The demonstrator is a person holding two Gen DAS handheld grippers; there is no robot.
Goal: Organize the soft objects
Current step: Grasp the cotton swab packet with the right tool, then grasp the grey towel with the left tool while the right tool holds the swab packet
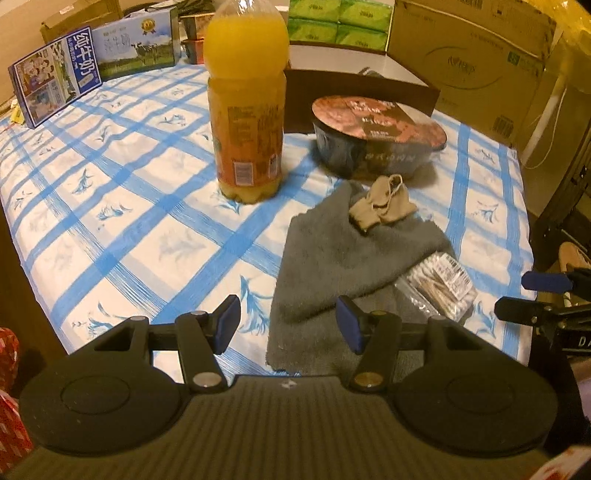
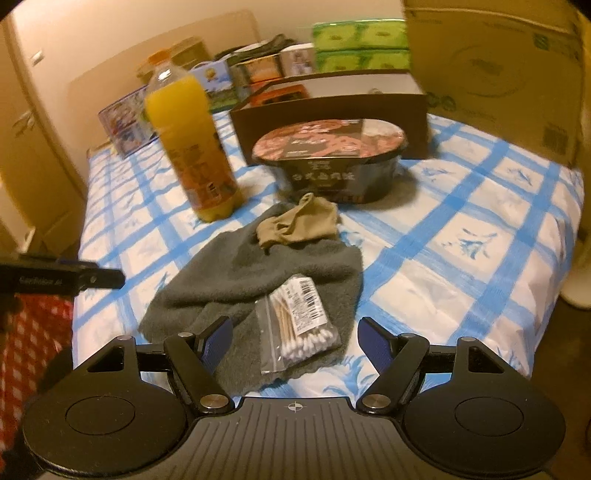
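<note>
A grey towel [image 1: 332, 266] [image 2: 258, 273] lies crumpled on the blue-checked tablecloth [image 1: 129, 221] [image 2: 461, 240]. A tan sock [image 1: 384, 205] [image 2: 299, 223] sits on its far end. A clear bag of cotton swabs [image 1: 439, 288] [image 2: 295, 321] lies on its near right part. My left gripper [image 1: 288, 325] is open and empty just above the towel's near left corner. My right gripper [image 2: 297, 343] is open and empty, its jaws either side of the swab bag's near end. The right gripper also shows at the right edge of the left wrist view [image 1: 535, 295].
An orange juice bottle [image 1: 247, 99] [image 2: 188, 147] stands left of the towel. A dark instant noodle bowl [image 1: 376, 136] [image 2: 332, 162] sits behind the sock, with a brown open box [image 2: 332, 107] behind it. Milk cartons [image 1: 55, 77], green tissue packs [image 1: 340, 22] and a cardboard box [image 1: 472, 62] line the back.
</note>
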